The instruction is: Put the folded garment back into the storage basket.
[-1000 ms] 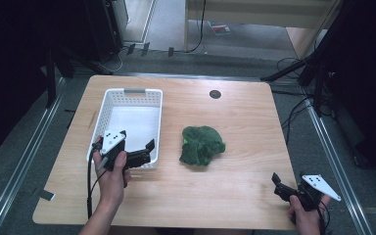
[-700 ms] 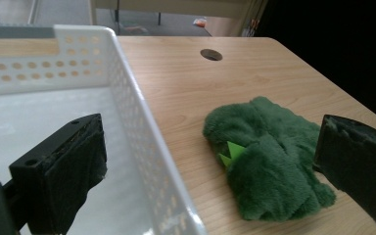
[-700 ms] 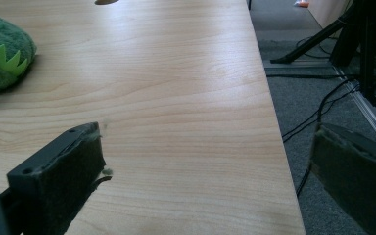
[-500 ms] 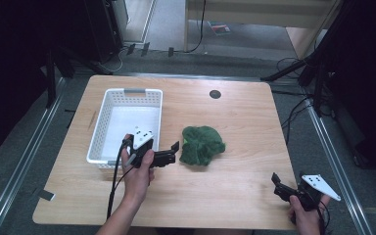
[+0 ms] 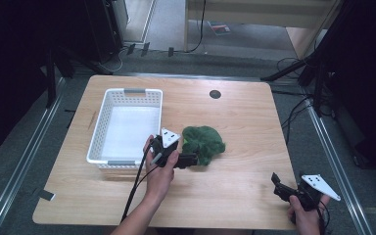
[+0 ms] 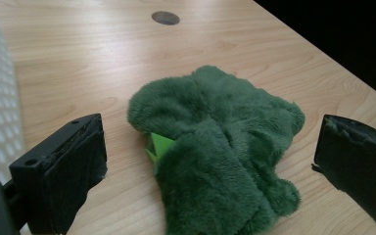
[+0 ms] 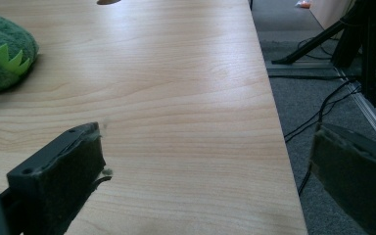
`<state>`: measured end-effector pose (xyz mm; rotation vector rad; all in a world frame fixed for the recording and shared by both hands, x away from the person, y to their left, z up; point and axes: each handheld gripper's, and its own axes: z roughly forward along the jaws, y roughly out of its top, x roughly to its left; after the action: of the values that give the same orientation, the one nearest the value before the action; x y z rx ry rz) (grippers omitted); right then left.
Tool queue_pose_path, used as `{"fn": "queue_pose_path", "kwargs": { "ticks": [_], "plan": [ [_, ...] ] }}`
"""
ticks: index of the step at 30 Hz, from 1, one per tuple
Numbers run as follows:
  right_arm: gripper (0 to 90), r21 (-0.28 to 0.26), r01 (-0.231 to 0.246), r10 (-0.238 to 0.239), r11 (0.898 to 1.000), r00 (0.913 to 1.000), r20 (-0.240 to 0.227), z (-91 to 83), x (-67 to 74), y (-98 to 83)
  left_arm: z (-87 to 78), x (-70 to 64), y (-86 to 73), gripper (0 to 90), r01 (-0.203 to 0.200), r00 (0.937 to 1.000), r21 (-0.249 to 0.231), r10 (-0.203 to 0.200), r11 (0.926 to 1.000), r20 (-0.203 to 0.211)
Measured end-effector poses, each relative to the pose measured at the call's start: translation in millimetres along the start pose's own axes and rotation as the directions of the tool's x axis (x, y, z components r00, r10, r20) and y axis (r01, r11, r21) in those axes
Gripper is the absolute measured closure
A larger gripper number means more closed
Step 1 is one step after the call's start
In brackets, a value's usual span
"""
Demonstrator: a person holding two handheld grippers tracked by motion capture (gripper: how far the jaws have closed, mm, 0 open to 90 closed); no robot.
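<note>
Light wood table (image 5: 254,112), grey carpet floor (image 5: 19,161), black cables (image 5: 293,117), dark surrounds

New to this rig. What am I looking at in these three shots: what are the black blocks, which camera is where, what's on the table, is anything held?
There is no robot arm here: a person holds a hand-held two-jaw gripper in each hand. The high view looks down on the wooden table from above the person's side. In it, the left gripper reaches toward a green plush toy, and the right gripper sits near the table's front right corner. A white basket stands at the left, with nothing visible inside it.

The other two pictures come from cameras riding on the grippers. The black blocks at the bottom corners are each gripper's own jaws. In the left gripper view they stand wide apart on either side of the plush toy, not closed on it. In the right gripper view they are also apart, over bare table. Nothing is held.
</note>
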<state>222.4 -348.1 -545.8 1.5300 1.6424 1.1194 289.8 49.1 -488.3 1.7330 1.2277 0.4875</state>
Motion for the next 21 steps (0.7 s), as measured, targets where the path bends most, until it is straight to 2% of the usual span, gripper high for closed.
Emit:
{"fn": "queue_pose_path", "kwargs": {
  "ticks": [4,5,9,11,17,21],
  "plan": [
    [0.1,0.0,-0.001,0.001,1.0,1.0,0.0,-0.1,0.0,0.0,8.2,-7.1,0.2,0.0,-0.018,0.9998,0.007,0.018,0.9998,-0.005],
    [0.1,-0.001,0.001,-0.001,1.0,1.0,0.0,0.0,-0.1,0.0,13.9,-14.7,-0.9,0.0,-0.048,0.9988,0.015,0.048,0.9987,-0.001],
    [0.1,-0.002,-0.002,0.002,1.0,1.0,-0.001,-0.2,-0.1,0.0,23.8,-21.6,-4.1,0.0,-0.06,0.9982,0.038,0.059,0.9975,0.01],
    [0.1,-0.003,-0.001,0.001,1.0,1.0,-0.002,-0.3,-0.2,-0.1,35.2,-23.7,-8.3,0.0,-0.056,0.9984,0.07,0.056,0.996,0.002],
    [0.0,-0.004,-0.002,0.002,1.0,1.0,-0.004,-0.4,-0.4,-0.1,52.9,-20.4,-16.1,0.0,-0.053,0.9978,0.123,0.057,0.991,-0.033],
    [0.1,-0.005,-0.001,0.001,1.0,1.0,-0.004,-0.4,-0.3,-0.1,60.7,-18.6,-18.3,0.0,-0.038,0.9982,0.134,0.044,0.9902,-0.04]
  ]
}}
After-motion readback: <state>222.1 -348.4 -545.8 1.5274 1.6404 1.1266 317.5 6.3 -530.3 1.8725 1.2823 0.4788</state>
